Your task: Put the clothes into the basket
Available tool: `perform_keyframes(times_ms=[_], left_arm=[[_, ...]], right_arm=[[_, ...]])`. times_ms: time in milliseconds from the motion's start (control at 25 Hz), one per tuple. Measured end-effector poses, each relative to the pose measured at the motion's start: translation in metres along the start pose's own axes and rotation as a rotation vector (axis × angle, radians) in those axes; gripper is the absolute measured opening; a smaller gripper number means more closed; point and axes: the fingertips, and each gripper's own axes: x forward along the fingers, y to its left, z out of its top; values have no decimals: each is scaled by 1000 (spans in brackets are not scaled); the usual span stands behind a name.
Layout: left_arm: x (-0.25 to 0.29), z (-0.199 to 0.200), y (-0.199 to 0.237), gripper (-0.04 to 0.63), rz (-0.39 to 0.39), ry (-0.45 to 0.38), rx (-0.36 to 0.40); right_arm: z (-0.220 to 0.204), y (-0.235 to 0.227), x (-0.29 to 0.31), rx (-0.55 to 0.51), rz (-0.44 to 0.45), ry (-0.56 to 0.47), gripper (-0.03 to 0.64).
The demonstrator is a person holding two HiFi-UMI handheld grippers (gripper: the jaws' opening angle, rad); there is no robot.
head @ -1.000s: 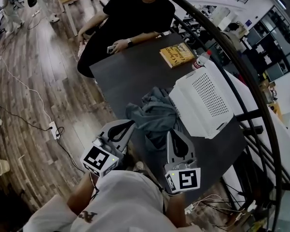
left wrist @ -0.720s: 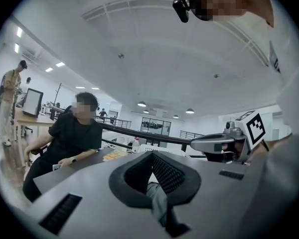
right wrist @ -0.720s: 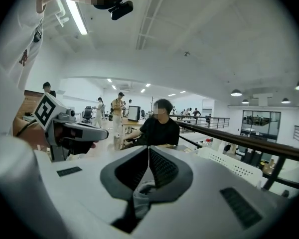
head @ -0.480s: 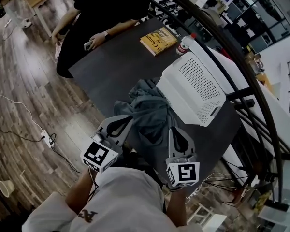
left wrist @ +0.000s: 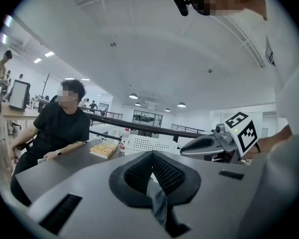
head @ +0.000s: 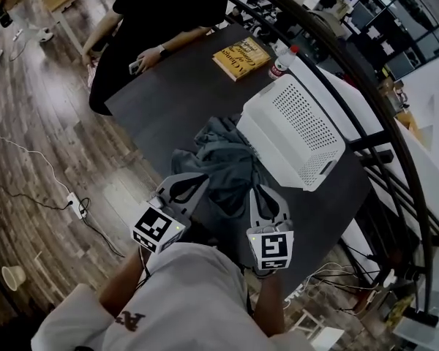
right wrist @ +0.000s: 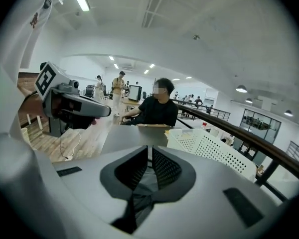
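A grey-blue garment (head: 223,159) lies bunched on the dark table (head: 175,101), touching the left side of the white perforated basket (head: 296,130). My left gripper (head: 196,181) is shut on the garment's near left edge, and a fold of cloth (left wrist: 158,203) hangs between its jaws. My right gripper (head: 258,190) is shut on the near right edge, with grey cloth (right wrist: 139,190) pinched between its pads. Both grippers sit at the table's near edge, about a hand's width apart. The basket (right wrist: 214,148) shows just ahead and to the right of the right gripper.
A person in black (head: 168,6) sits at the table's far side with a hand on it. A yellow book (head: 241,55) and a red-capped bottle (head: 280,66) lie beyond the basket. A curved black railing (head: 366,93) runs along the right. Cables (head: 58,189) trail on the wooden floor at left.
Both grippers have stayed shut on the garment. The cloth has been drawn up and bunched nearer to the grippers, and the left gripper has moved in a little toward the right one.
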Motion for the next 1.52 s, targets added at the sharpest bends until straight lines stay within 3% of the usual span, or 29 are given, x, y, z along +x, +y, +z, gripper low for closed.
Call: perform_keyframes(times_ms=[440, 1200, 1520], left_arm=[[14, -30, 1, -8, 20, 78, -7], [27, -63, 8, -8, 44, 154, -50], [25, -70, 11, -8, 71, 177, -56]], right_arm=[[-38, 8, 34, -88, 109, 121, 35], [-122, 35, 89, -421, 287, 367, 288], [-150, 38, 107, -464, 324, 417, 342]])
